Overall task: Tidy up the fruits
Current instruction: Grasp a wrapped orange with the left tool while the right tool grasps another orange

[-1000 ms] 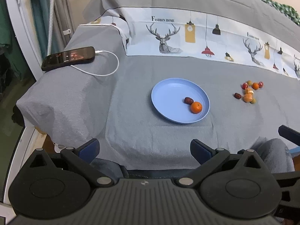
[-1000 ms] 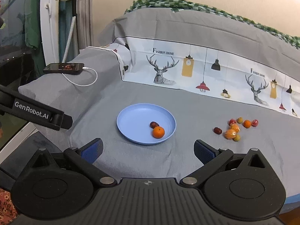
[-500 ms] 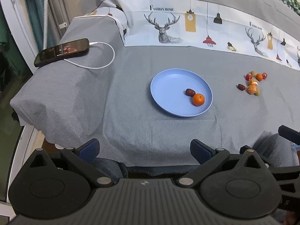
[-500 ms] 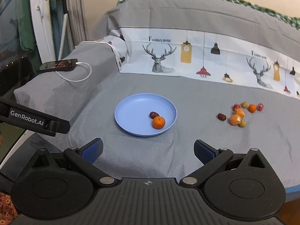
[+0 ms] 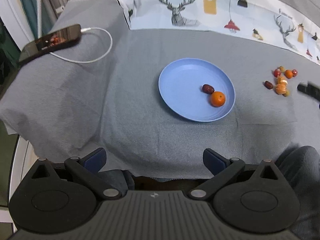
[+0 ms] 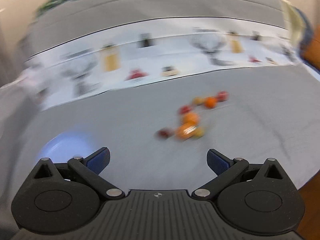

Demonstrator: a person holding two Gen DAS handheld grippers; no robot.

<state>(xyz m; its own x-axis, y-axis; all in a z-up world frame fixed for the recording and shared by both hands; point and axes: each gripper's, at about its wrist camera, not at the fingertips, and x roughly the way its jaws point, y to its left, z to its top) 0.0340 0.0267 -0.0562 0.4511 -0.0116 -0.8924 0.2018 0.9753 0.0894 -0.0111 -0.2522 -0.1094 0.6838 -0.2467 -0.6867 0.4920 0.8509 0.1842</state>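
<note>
A blue plate (image 5: 180,80) lies on the grey bedcover and holds a small orange (image 5: 217,99) and a dark red date (image 5: 208,89). To its right sits a loose pile of fruits (image 5: 281,80): small oranges, red dates and greenish ones. My left gripper (image 5: 154,158) hovers open and empty near the cover's front edge, well short of the plate. The right gripper (image 6: 158,159) is open and empty too, just short of the fruit pile (image 6: 190,124), which is blurred in that view. The plate (image 6: 64,144) shows at its lower left. The right gripper's dark tip (image 5: 309,90) enters beside the pile.
A black phone (image 5: 50,42) on a white charging cable (image 5: 100,46) rests at the back left on a raised fold. A printed deer-pattern sheet (image 5: 200,6) runs along the back. The cover drops off at the left and front edges. A person's grey-clad knee (image 5: 300,164) is at lower right.
Both grippers moved forward over the bed. The right one swung quickly rightward from the plate toward the fruit pile, blurring its view. Both stay open.
</note>
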